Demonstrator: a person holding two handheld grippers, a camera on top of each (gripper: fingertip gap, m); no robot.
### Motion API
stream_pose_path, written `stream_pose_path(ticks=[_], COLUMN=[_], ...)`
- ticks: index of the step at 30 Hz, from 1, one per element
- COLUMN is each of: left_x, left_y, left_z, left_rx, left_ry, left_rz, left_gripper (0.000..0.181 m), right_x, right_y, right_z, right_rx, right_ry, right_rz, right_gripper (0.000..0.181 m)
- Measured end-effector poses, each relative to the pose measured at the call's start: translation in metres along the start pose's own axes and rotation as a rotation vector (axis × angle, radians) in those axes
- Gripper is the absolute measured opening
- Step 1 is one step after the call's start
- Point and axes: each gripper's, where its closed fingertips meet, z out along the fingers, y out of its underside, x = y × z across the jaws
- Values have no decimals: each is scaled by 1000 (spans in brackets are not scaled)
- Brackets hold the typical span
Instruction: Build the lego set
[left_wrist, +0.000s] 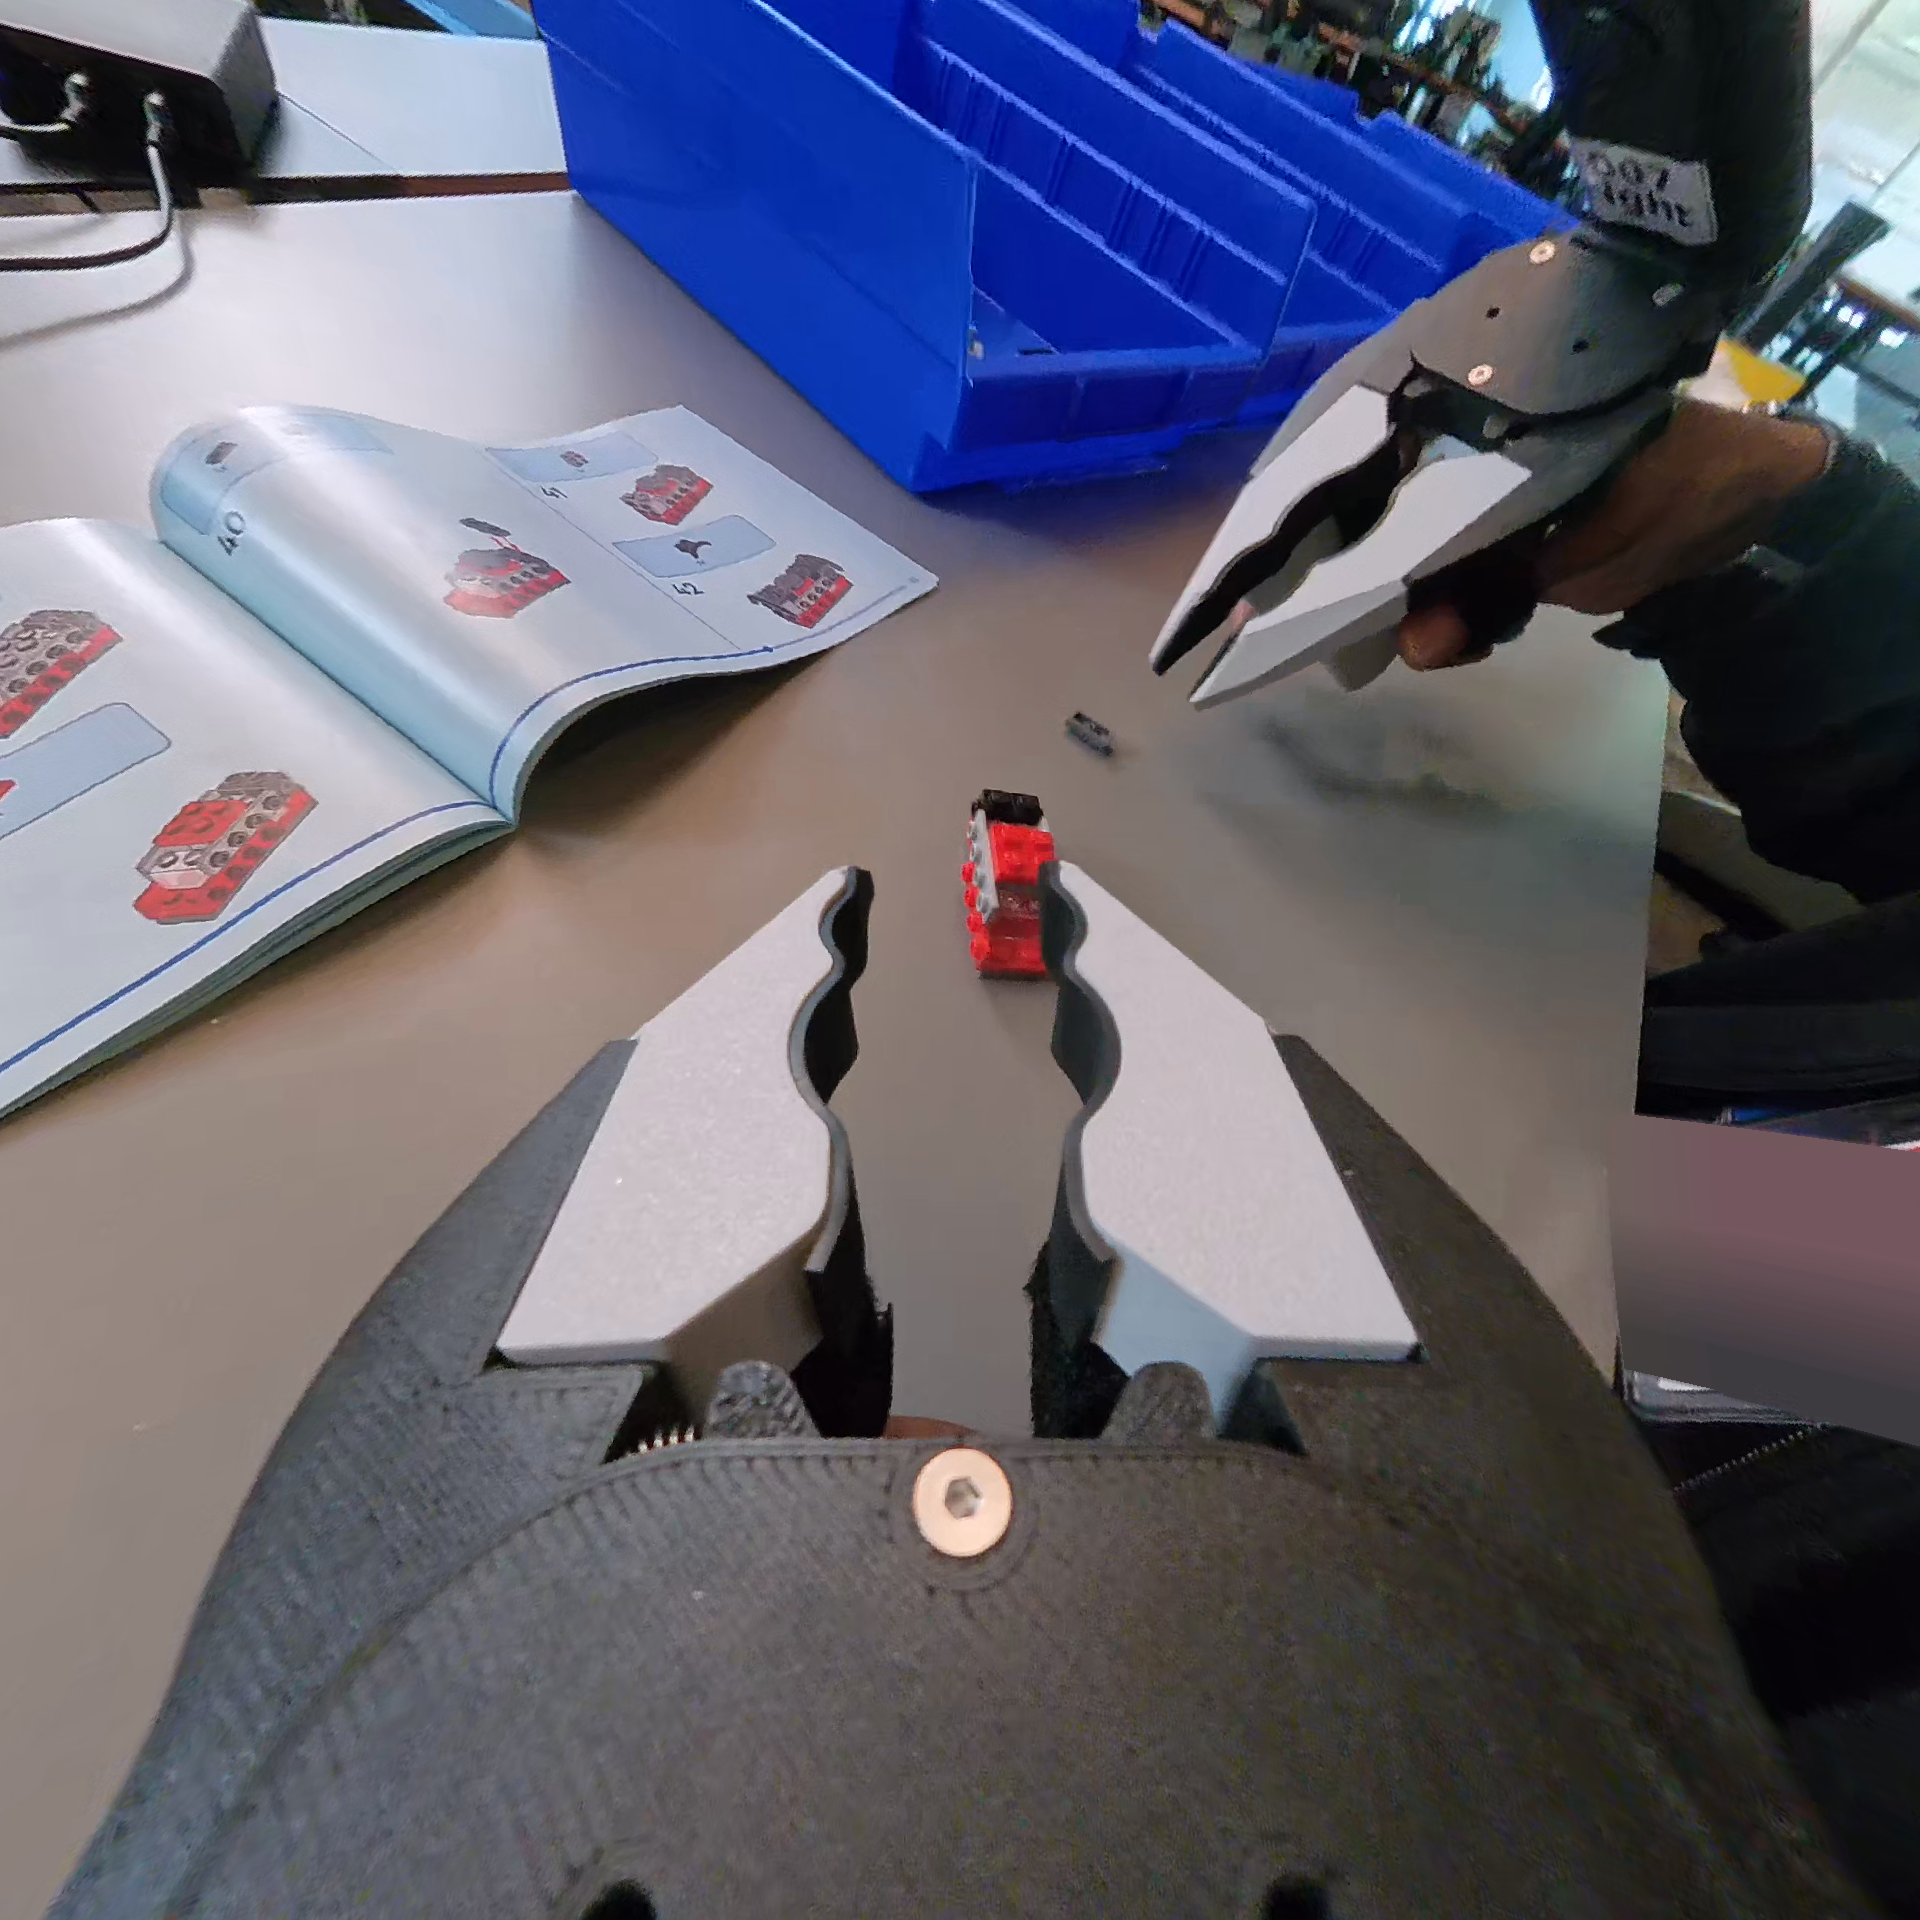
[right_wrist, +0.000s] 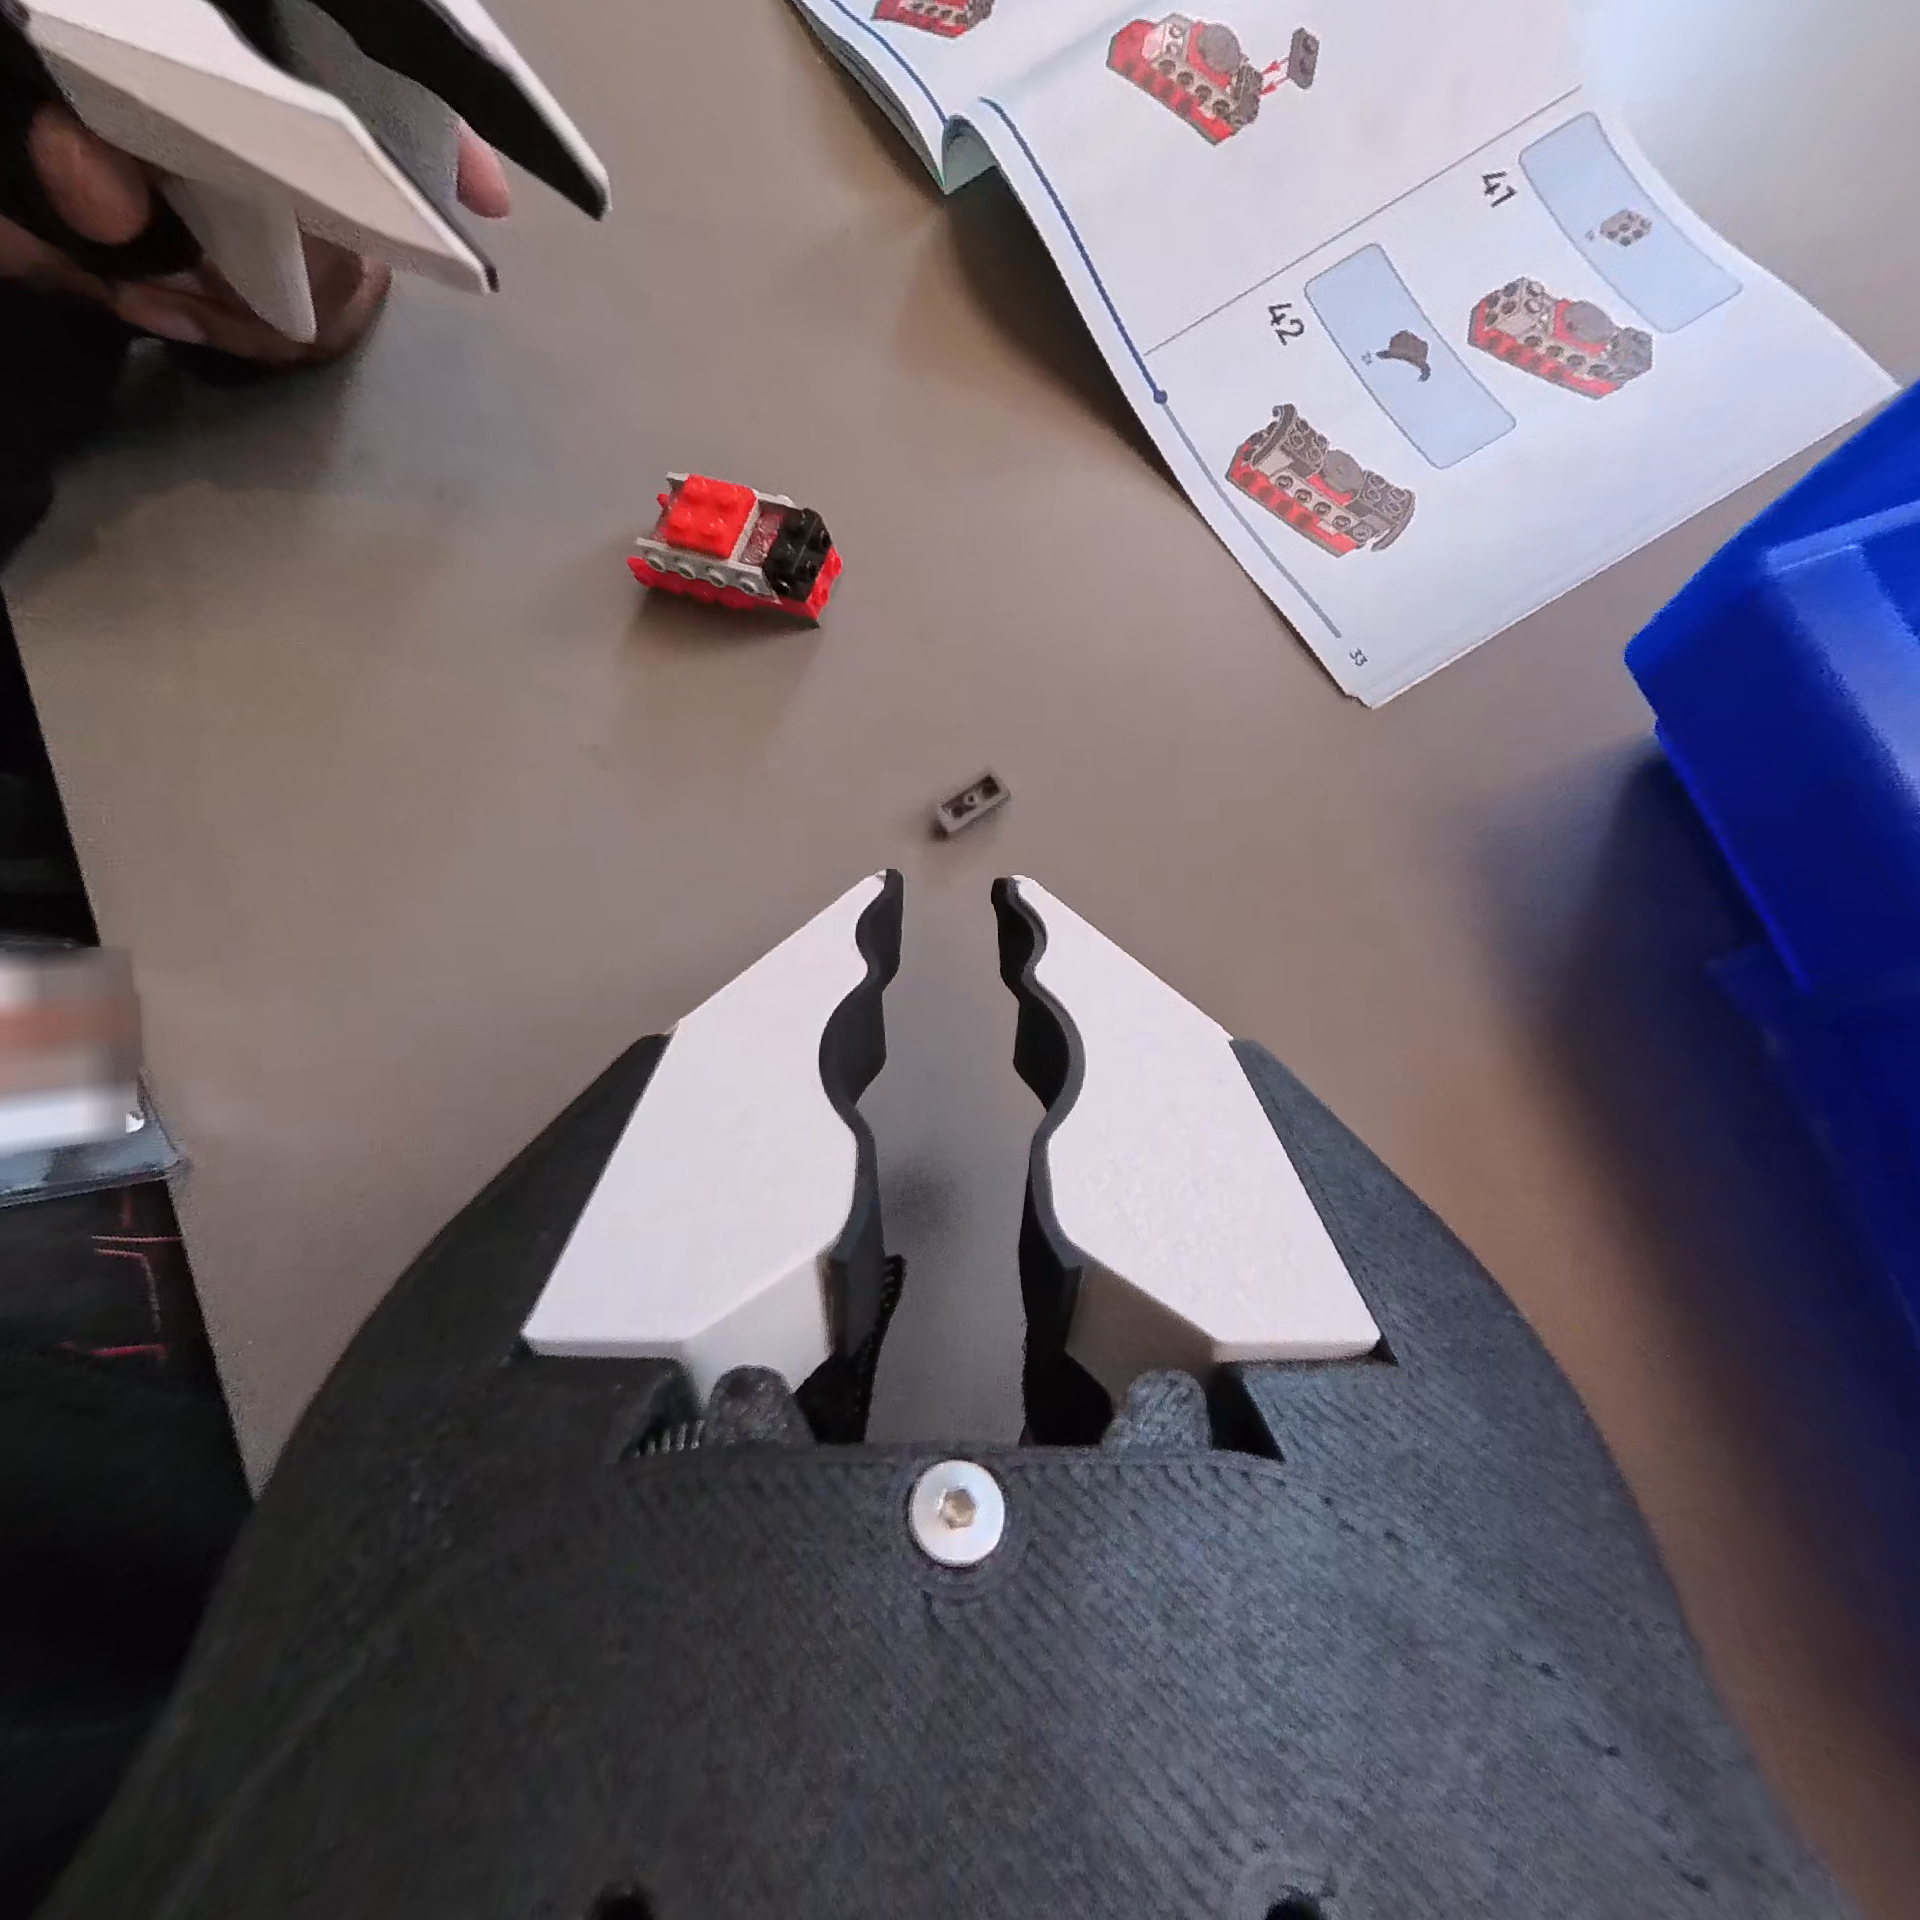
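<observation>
1. Lego build (right_wrist: 736, 548): a small block on a red base, with a grey studded band along its side, a red plate on top at one end and a black studded piece at the other. It stands on the grey-brown table (right_wrist: 520, 831), out in the open middle.
2. Loose piece (right_wrist: 972, 802): one small dark grey plate, lying flat on the table, apart from the build and just ahead of the right claw's tips.
3. Left claw (left_wrist: 954, 883): released, jaws apart, nothing between them. In the left wrist view the build sits just beyond the tips, overlapping the right-hand finger; whether they touch I cannot tell.
4. Right claw (right_wrist: 948, 881): released, jaws slightly apart and empty, held above the table with a person's hand (left_wrist: 1662, 520) at its grip.
5. Instruction booklet (left_wrist: 416, 623): lies open on the table, pages bowed upward at the fold. Its nearest corner is clear of the build.
6. Blue bins (left_wrist: 1039, 260): a row of plastic storage bins at the far side of the table, behind the booklet, walling off that side.
7. Black device with cables (left_wrist: 125, 94): at the far corner, well apart from the work.
8. Open room: bare table surrounds the build and the loose piece on every side. The table edge runs along the person's side, near the right claw.
</observation>
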Motion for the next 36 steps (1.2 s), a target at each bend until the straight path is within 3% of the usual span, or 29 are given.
stream_pose_path(ticks=[11, 22, 29, 36], left_x=[1, 7, 7, 18], left_y=[3, 12, 29, 28], left_z=[3, 9, 23, 44], left_rx=[-25, -91, -222, -253], left_ry=[-7, -3, -80, -78], left_rz=[21, 67, 171, 207], left_gripper=[34, 35, 47, 45], right_x=[7, -20, -13, -11], right_y=[-5, -30, -20, -11], right_z=[30, 19, 20, 27], right_rx=[-41, 117, 72, 28], right_ry=[21, -103, -74, -44], right_rz=[-105, -121, -123, -113], right_gripper=[18, 22, 26, 25])
